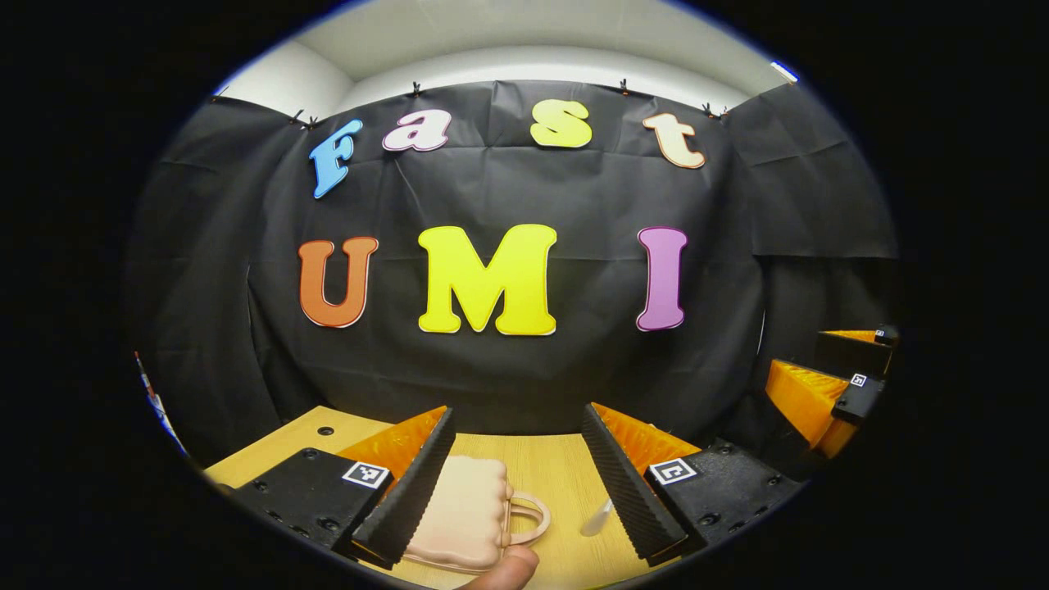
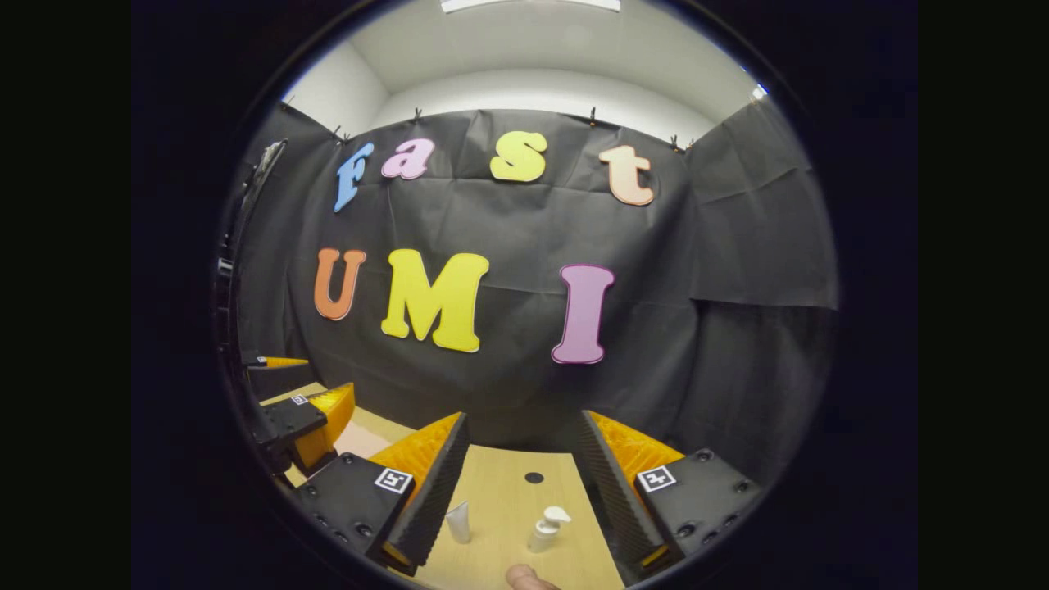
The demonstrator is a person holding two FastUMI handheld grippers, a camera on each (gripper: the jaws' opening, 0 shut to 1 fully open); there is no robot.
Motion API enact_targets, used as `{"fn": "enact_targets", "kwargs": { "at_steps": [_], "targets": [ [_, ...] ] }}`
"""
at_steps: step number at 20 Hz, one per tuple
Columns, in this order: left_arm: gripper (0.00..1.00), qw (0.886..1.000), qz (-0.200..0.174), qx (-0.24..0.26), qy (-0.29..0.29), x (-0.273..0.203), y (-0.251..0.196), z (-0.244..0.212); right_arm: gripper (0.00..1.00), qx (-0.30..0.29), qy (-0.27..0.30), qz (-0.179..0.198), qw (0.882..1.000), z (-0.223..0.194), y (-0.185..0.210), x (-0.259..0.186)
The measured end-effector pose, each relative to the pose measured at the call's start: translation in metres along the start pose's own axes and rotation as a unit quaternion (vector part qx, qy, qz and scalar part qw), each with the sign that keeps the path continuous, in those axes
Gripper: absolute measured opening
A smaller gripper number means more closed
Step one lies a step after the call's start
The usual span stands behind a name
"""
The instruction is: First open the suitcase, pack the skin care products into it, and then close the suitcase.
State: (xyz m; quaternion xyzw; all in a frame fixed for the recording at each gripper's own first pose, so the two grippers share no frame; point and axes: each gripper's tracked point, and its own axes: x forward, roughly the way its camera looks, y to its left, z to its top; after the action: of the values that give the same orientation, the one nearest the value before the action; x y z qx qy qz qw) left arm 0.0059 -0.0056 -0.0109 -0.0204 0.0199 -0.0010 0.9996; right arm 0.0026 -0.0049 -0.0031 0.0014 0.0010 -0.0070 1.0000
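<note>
A small pale pink suitcase (image 1: 463, 512) lies flat on the wooden table (image 1: 549, 467), lid down, its handle pointing right. My left gripper (image 1: 518, 416) is open above it, the suitcase low between its fingers and partly behind the left finger. A small clear tube (image 1: 597, 518) lies by the right finger. My right gripper (image 2: 522, 419) is open over a white tube (image 2: 459, 521) and a white pump bottle (image 2: 547, 528), touching neither. The right gripper (image 1: 828, 369) shows far right in the left gripper view. The left gripper (image 2: 307, 392) shows far left in the right gripper view.
A person's fingertip (image 1: 510, 569) pokes in at the bottom edge, and another fingertip (image 2: 524, 578) likewise. The table has small round holes (image 2: 533, 477) and ends at the black cloth wall close behind. Bare wood lies between the bottles and the wall.
</note>
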Motion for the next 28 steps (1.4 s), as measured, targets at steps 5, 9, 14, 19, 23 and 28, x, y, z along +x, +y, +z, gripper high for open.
{"fn": "enact_targets", "kwargs": {
  "at_steps": [5, 9, 14, 19, 23, 28],
  "targets": [
    [0.99, 1.000, 0.000, -0.005, 0.000, 0.003, -0.001, -0.006, 0.81, 0.005, -0.007, -0.001, 1.000, 0.000, -0.006, -0.001],
    [0.99, 0.999, 0.009, 0.054, -0.003, 0.011, 0.006, -0.033, 0.81, -0.007, -0.001, -0.012, 1.000, -0.013, -0.017, -0.003],
    [0.99, 0.985, -0.021, 0.167, 0.029, 0.023, -0.005, -0.114, 0.80, 0.023, 0.005, -0.022, 0.999, -0.025, -0.034, -0.009],
    [0.99, 0.955, -0.039, 0.288, 0.052, 0.034, -0.023, -0.180, 0.80, 0.027, 0.014, -0.054, 0.998, -0.043, -0.065, -0.007],
    [0.98, 0.915, -0.033, 0.392, 0.090, 0.042, -0.019, -0.238, 0.80, 0.050, 0.031, -0.072, 0.996, -0.058, -0.090, -0.006],
    [0.99, 0.838, -0.016, 0.533, 0.116, 0.057, -0.010, -0.278, 0.80, 0.062, 0.043, -0.091, 0.993, -0.073, -0.121, -0.012]
  ]
}}
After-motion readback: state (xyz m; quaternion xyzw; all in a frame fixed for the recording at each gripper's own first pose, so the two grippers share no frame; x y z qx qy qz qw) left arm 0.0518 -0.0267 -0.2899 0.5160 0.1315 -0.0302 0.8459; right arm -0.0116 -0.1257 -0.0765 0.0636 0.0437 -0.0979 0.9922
